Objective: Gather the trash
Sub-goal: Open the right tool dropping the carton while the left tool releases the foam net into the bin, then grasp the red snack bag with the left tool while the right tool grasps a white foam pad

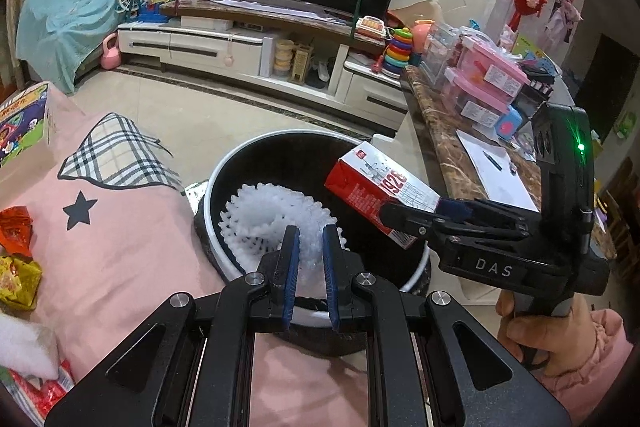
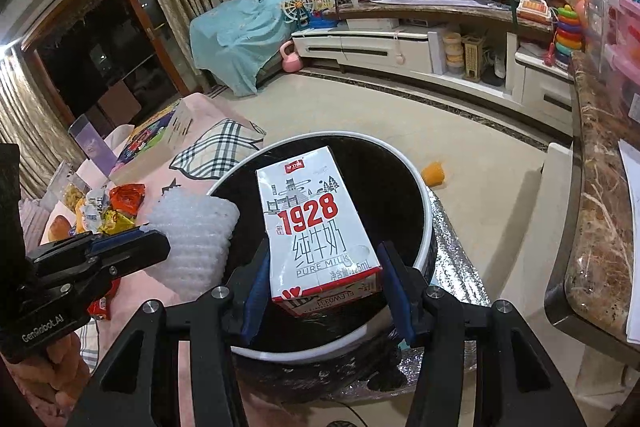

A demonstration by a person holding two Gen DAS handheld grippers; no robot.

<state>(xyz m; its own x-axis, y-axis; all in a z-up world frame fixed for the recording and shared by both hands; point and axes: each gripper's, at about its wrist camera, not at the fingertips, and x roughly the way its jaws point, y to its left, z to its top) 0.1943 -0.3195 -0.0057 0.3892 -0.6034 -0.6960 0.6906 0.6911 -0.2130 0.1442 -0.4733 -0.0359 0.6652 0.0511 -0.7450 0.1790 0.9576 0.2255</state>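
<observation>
- My right gripper (image 2: pixel 324 291) clamps one milk carton (image 2: pixel 316 223), labelled "1928 PURE MILK", pads on its two side faces near the bottom end.
- Carton's long axis runs forward along my fingers; top end points away from me, out over the open trash bin (image 2: pixel 427 211). In the left wrist view the carton (image 1: pixel 380 189) tilts up-left, held above the bin's right side.
- My left gripper (image 1: pixel 310 259) is narrowed on one white foam fruit net (image 1: pixel 276 219), pinched at its near end; the rest of the net fans out forward-left over the bin (image 1: pixel 224 167) opening.
- One bin, black inside with a white rim, standing just beside the pink cloth-covered surface (image 1: pixel 132 227).
- Wrappers on the pink cloth: one red (image 1: pixel 16 227) and one yellow (image 1: pixel 18 283) in the left view; the right view shows a bunched pile (image 2: pixel 108 207), count unclear.
- One orange cup (image 2: pixel 434 173) on the floor past the bin.
</observation>
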